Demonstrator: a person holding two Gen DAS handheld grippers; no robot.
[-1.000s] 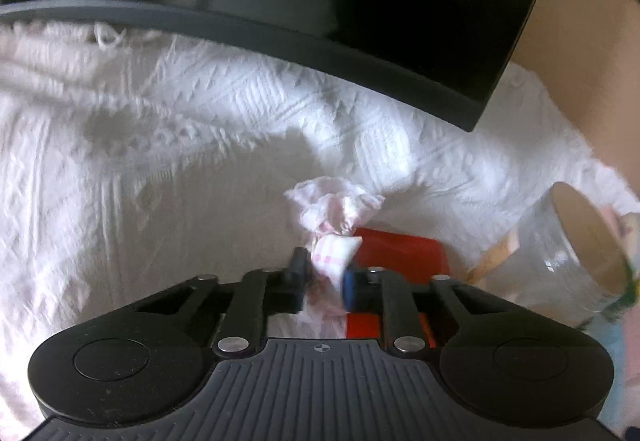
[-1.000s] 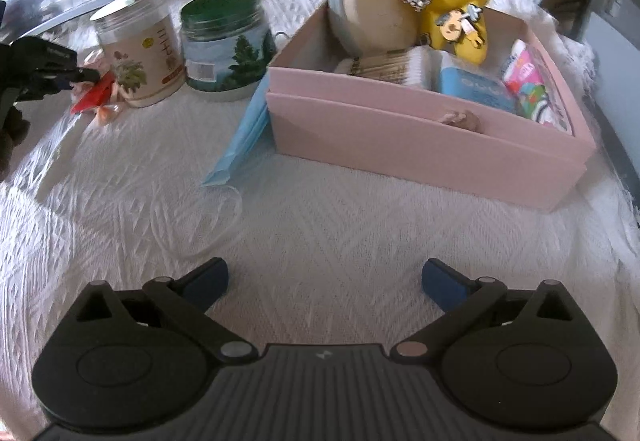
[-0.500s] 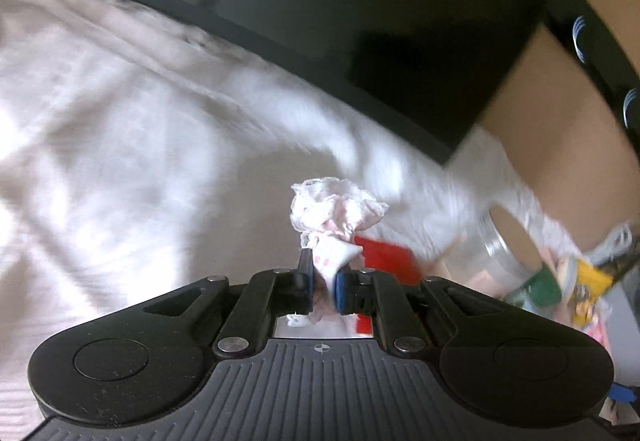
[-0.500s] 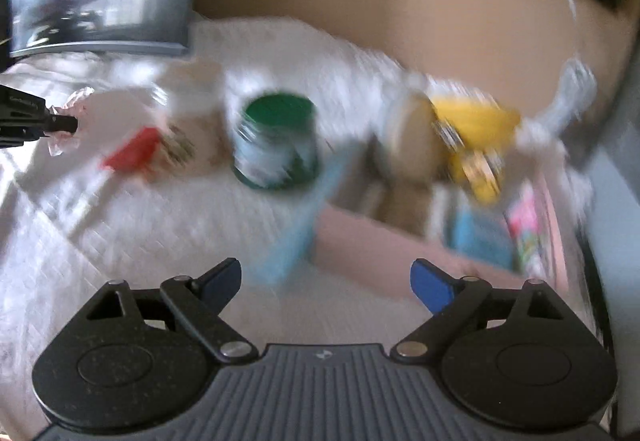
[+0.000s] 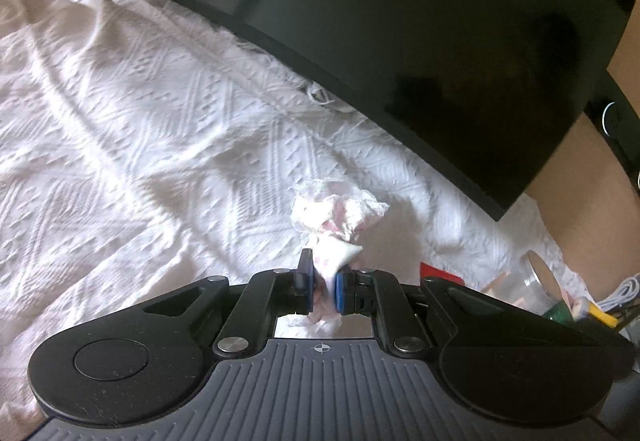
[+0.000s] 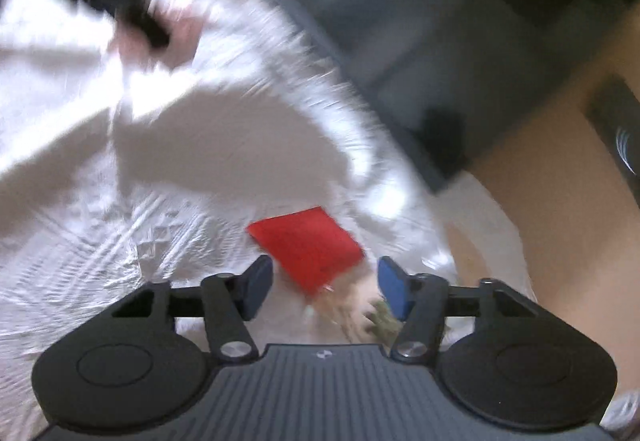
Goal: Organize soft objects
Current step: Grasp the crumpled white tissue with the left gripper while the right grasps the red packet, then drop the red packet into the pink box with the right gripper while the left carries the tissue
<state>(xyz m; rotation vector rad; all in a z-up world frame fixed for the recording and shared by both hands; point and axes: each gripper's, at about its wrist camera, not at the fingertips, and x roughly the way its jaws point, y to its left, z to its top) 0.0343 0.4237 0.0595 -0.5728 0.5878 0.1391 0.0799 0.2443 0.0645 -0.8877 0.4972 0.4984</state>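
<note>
My left gripper (image 5: pixel 323 283) is shut on a small pink-and-white frilly cloth (image 5: pixel 336 213), which sticks up from between the blue pads, lifted above the white bedspread (image 5: pixel 120 113). In the blurred right wrist view the same left gripper (image 6: pixel 154 33) shows as a dark smear with pink cloth at the upper left. My right gripper (image 6: pixel 324 287) hangs over a red flat cloth (image 6: pixel 308 247) lying on the bedspread; its jaws are closing, the red cloth's near corner lies between them and the pads do not touch it. A red edge (image 5: pixel 440 273) shows behind my left fingers.
A large dark monitor (image 5: pixel 420 21) stands along the back of the bedspread. A clear jar (image 5: pixel 532 285) lies at the right, with a green lid (image 5: pixel 558 311) and yellow items beyond it. A wooden wall (image 6: pixel 560 181) is behind.
My left gripper lifted the pink cloth and swung left, away from the jar. My right gripper swept left from the pink box to the red cloth, rolling, and its jaws narrowed.
</note>
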